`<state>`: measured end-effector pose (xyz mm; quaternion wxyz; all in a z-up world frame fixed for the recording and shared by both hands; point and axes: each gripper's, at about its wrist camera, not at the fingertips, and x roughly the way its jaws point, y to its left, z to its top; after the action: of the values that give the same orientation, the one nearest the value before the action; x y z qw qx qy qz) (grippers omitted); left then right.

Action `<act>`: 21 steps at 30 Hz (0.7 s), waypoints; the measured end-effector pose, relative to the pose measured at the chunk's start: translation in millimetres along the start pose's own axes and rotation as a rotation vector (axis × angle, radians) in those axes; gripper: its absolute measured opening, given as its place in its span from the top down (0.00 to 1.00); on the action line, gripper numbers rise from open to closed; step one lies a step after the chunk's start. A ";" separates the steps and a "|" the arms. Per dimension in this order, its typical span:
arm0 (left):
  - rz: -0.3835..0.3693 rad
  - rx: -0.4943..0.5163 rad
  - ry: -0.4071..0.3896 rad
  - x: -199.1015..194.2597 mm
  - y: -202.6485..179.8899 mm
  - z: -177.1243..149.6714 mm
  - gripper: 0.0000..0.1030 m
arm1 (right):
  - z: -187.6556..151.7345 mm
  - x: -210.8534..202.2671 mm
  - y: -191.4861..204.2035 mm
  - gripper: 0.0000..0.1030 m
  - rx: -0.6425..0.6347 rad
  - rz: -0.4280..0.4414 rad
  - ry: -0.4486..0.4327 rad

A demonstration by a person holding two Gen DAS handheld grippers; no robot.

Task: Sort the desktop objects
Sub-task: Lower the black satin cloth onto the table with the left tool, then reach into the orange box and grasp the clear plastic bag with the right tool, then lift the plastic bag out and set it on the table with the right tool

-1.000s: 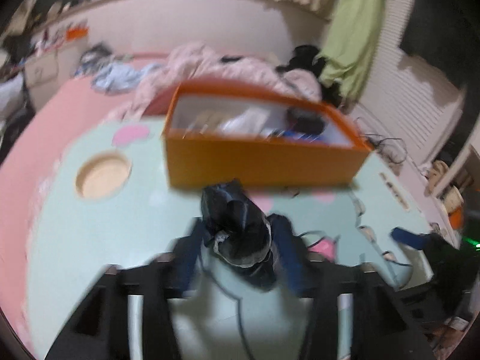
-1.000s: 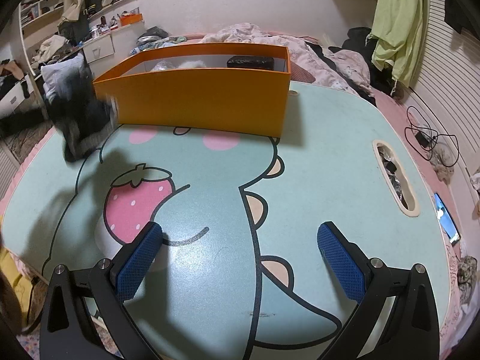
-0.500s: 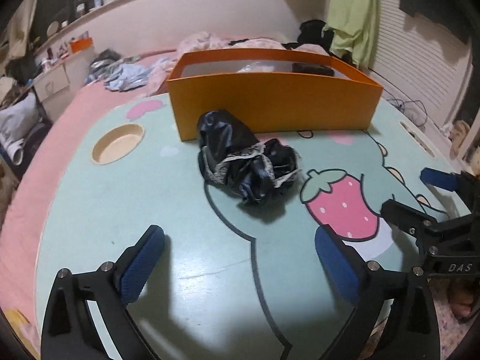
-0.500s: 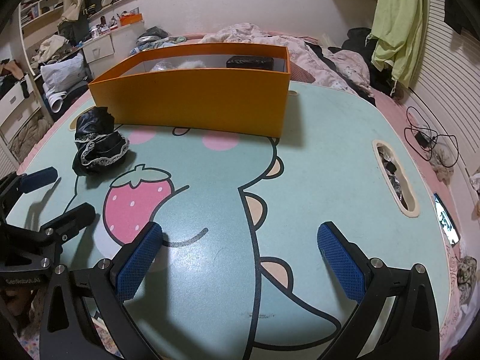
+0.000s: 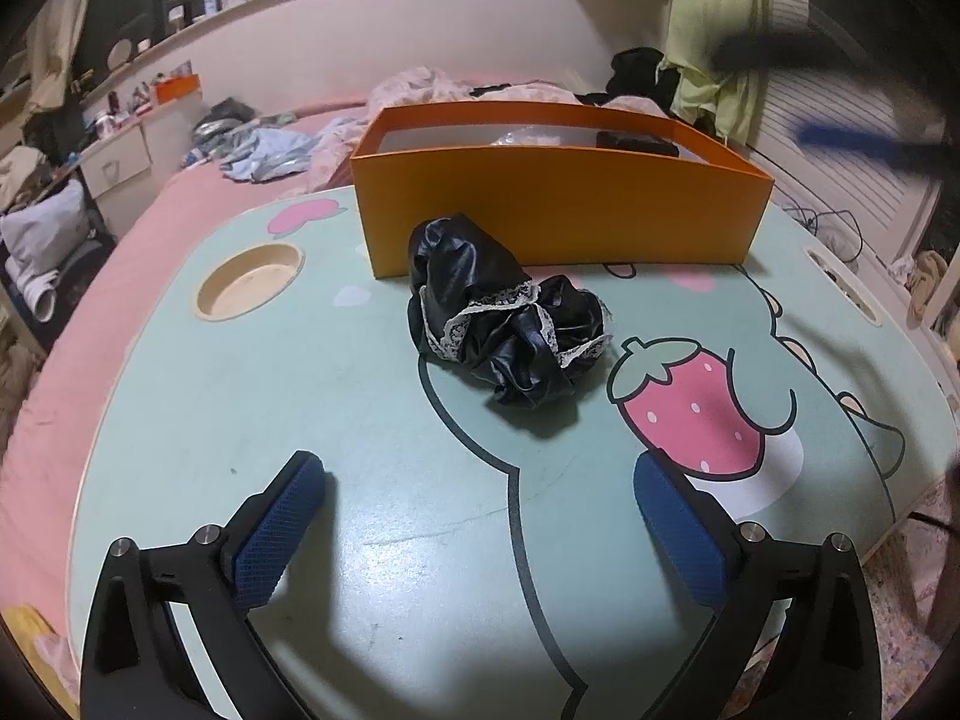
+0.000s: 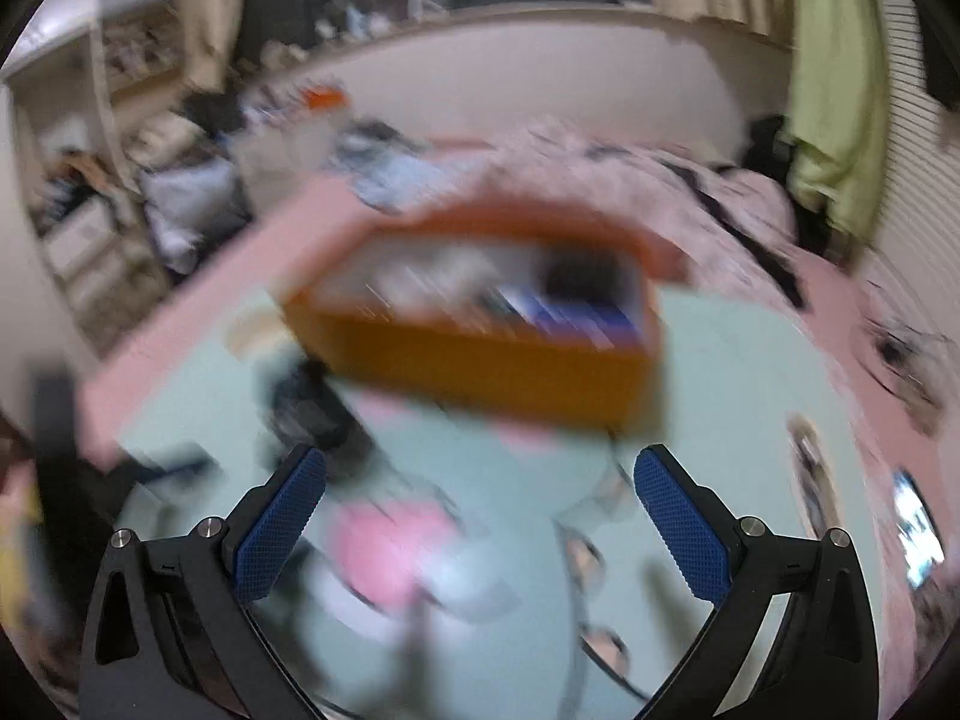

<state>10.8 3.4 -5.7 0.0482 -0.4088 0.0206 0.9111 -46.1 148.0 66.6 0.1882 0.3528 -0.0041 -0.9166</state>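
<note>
A crumpled black satin garment with white lace trim (image 5: 507, 327) lies on the pale green cartoon table (image 5: 360, 480), just in front of an orange box (image 5: 564, 222). My left gripper (image 5: 480, 534) is open and empty, low over the table, well short of the garment. My right gripper (image 6: 480, 516) is open and empty, raised above the table; its view is heavily blurred. The orange box (image 6: 486, 354) shows there from above with several blurred items inside. The garment (image 6: 312, 414) is a dark smear left of its fingers. The right gripper shows as a blurred blue streak (image 5: 864, 147) at the upper right.
A round cup recess (image 5: 249, 285) is sunk in the table at the left, and a slot recess (image 5: 840, 285) at the right. A bed with pink bedding and loose clothes (image 5: 264, 147) lies behind the table. A green cloth (image 5: 714, 42) hangs at the back right.
My left gripper let go of the black garment, which now lies on the table, and drew back. My right gripper has just swung up and away from the table, blurring its view.
</note>
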 end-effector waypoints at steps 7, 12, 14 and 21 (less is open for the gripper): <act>0.000 0.000 -0.005 -0.2 -1.6 1.0 0.00 | 73.1 78.9 19.3 0.23 0.023 -0.015 0.130; -0.005 0.001 -0.008 -0.7 -2.3 1.1 0.00 | 73.7 139.3 22.4 0.40 0.055 -0.048 0.280; -0.006 0.000 -0.007 -0.7 -2.9 1.1 0.00 | 67.7 154.4 22.6 0.57 0.056 -0.061 0.341; -0.007 0.002 -0.009 -1.4 -3.1 1.7 0.00 | 68.2 130.5 0.2 0.66 0.143 0.027 0.285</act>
<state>10.8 6.6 -3.5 0.0520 -0.4050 0.0200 0.9126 -179.0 93.9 33.7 0.1736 0.4918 -0.0472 -0.8519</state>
